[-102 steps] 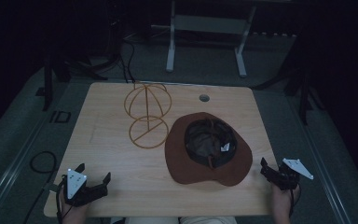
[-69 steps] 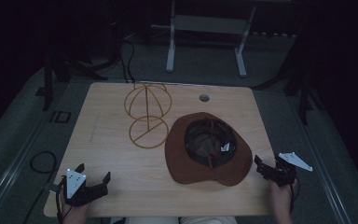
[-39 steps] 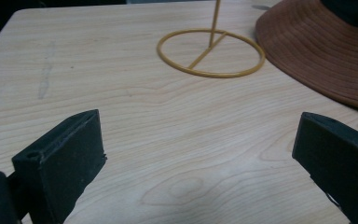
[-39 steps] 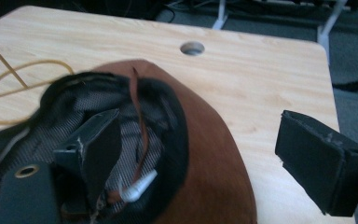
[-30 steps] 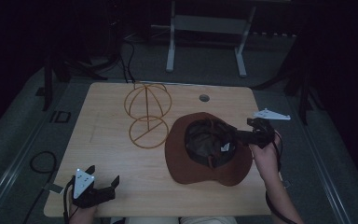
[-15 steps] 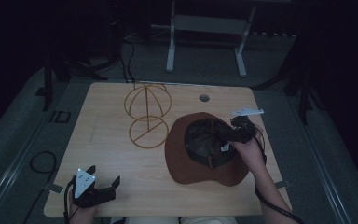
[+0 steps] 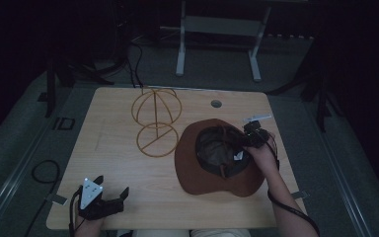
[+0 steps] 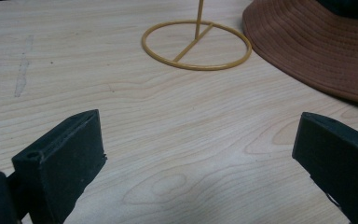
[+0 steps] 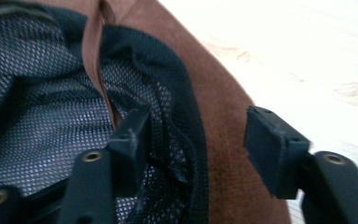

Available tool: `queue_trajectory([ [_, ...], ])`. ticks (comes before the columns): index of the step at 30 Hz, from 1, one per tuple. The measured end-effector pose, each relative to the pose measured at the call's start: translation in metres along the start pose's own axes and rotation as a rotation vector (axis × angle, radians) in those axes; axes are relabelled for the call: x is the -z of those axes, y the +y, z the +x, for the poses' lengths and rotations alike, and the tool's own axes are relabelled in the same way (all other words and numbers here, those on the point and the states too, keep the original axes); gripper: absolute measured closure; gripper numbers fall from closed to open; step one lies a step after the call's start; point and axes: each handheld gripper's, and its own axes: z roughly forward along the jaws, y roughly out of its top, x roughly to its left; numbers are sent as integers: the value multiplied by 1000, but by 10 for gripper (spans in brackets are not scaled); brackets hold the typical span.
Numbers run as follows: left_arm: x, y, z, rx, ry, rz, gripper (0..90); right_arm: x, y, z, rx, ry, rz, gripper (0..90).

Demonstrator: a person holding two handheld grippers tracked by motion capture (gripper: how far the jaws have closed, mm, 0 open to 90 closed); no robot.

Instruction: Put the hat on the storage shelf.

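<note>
- The brown hat lies upside down on the wooden table, crown opening facing up, near the right edge and closer to the front than the back.
- From the high view its outline is a slightly stretched oval; the long axis runs roughly from the back edge towards the front right corner.
- The right gripper is at the hat's right-hand inner rim, pointing down and in towards the crown.
- Its jaws have just been closing and stand about half apart, straddling the rim: one is inside against the black mesh lining, the other outside over the brown brim. I cannot tell whether the pads press the fabric yet.
- The right gripper view shows the mesh weave, the dark binding at the crown's edge and a brown strap crossing the lining; the high view gives these only as a dark hollow.
- The left gripper rests at the front left corner, jaws spread wide with nothing between them.
- The left gripper view shows the stitched rows on the hat's brim and the ring base of the yellow wire stand just beside it; the high view adds the stand's rounded wire top, towards the back edge.
</note>
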Motion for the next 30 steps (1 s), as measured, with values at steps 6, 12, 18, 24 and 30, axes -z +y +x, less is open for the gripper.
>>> queue_trajectory([
  [6, -1, 0, -2, -7, -7, 12, 24, -10, -8, 5, 6, -41, 17, 562],
  [12, -2, 0, -2, -11, -4, 20, 24, -16, -7, 7, 4, -78, 32, 614],
  [18, -2, -1, -2, -3, -10, 19, 24, -18, -12, 7, 8, -126, 25, 811],
  [24, -4, 0, -2, -3, -8, 32, 24, 2, -9, -2, -63, -99, -22, 843],
  [30, -6, 4, -6, -9, 6, 38, 24, 38, -5, -8, -117, -69, -122, 845],
])
